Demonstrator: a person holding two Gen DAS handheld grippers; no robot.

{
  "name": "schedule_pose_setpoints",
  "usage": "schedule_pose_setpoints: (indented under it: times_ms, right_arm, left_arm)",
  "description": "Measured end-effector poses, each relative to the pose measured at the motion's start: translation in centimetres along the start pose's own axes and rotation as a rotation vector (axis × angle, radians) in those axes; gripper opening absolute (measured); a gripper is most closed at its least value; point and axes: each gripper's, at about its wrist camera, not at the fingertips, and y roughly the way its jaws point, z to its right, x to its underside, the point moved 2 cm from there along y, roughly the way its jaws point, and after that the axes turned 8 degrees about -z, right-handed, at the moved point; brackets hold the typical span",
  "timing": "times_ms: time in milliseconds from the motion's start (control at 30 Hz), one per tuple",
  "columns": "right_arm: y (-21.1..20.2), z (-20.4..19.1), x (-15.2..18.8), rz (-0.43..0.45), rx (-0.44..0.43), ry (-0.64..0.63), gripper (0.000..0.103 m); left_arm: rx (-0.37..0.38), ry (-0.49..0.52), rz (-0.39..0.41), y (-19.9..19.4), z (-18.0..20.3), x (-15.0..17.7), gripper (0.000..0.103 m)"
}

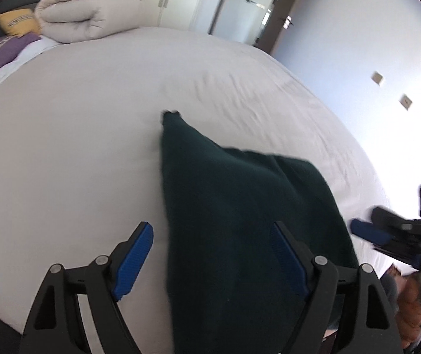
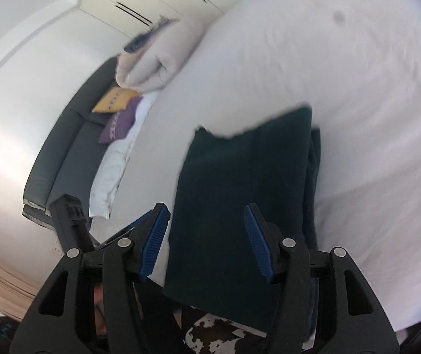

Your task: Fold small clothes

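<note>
One dark green garment (image 1: 240, 212) lay on the bed (image 1: 77, 147), with two cushions, one yellow (image 1: 18, 22), one purple (image 1: 1, 50), plus one rolled duvet (image 1: 86, 14).

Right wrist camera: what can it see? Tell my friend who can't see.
A dark green cloth, folded, lies on a white bed under the open right gripper. Behind are a rolled beige blanket, yellow and purple pillows.

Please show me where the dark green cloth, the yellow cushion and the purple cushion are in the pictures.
dark green cloth (image 2: 240, 194): right wrist view, middle of its top folded layer.
yellow cushion (image 1: 18, 23): left wrist view, centre of its front face.
purple cushion (image 1: 1, 50): left wrist view, middle of its upper face.
</note>
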Motion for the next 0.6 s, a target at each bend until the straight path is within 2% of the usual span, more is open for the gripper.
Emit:
schedule_pose_setpoints:
  times_ms: [33, 100, 133, 167, 233, 300, 367, 533, 600]
  right_arm:
    - [0.8, 0.9, 0.1, -0.016, 0.006, 0.025, 0.054]
    - [2.3, 4.3, 0.6, -0.035, -0.005, 0.124, 0.045]
    - [2.6, 6.1, 0.9, -0.022, -0.057, 0.166, 0.041]
    - [2.8, 7.3, 1.1, -0.010, -0.101, 0.193, 0.032]
    - [3.1, 9.9, 1.7, 0.015, -0.253, 0.283, 0.030]
    - [2.7, 10.6, 2.1, 0.032, -0.282, 0.303, 0.031]
    - [1.9, 9.6, 2.4, 0.047, -0.256, 0.249, 0.033]
    - [0.2, 5.9, 3.1, -0.001, -0.330, 0.104, 0.034]
    - [1.3, 5.0, 4.0, -0.067, -0.310, 0.052, 0.051]
  left_arm:
    - [0.016, 0.014, -0.010, 0.6, 0.4, 0.3, 0.083]
    - [0.031, 0.020, -0.051, 2.0, 0.4, 1.0, 0.083]
    - [0.022, 0.016, -0.071, 2.8, 0.3, 1.4, 0.083]
    - [0.015, 0.013, -0.075, 3.2, 0.2, 1.3, 0.083]
    - [0.014, -0.001, -0.083, 3.8, -0.5, 1.8, 0.084]
    - [0.033, -0.029, -0.081, 3.6, -1.0, 2.0, 0.084]
    - [0.020, -0.031, -0.069, 2.9, -1.1, 2.1, 0.083]
    - [-0.006, 0.015, 0.028, 0.7, 0.1, 2.3, 0.083]
    - [-0.009, 0.034, 0.053, 0.5, 0.5, 2.5, 0.083]
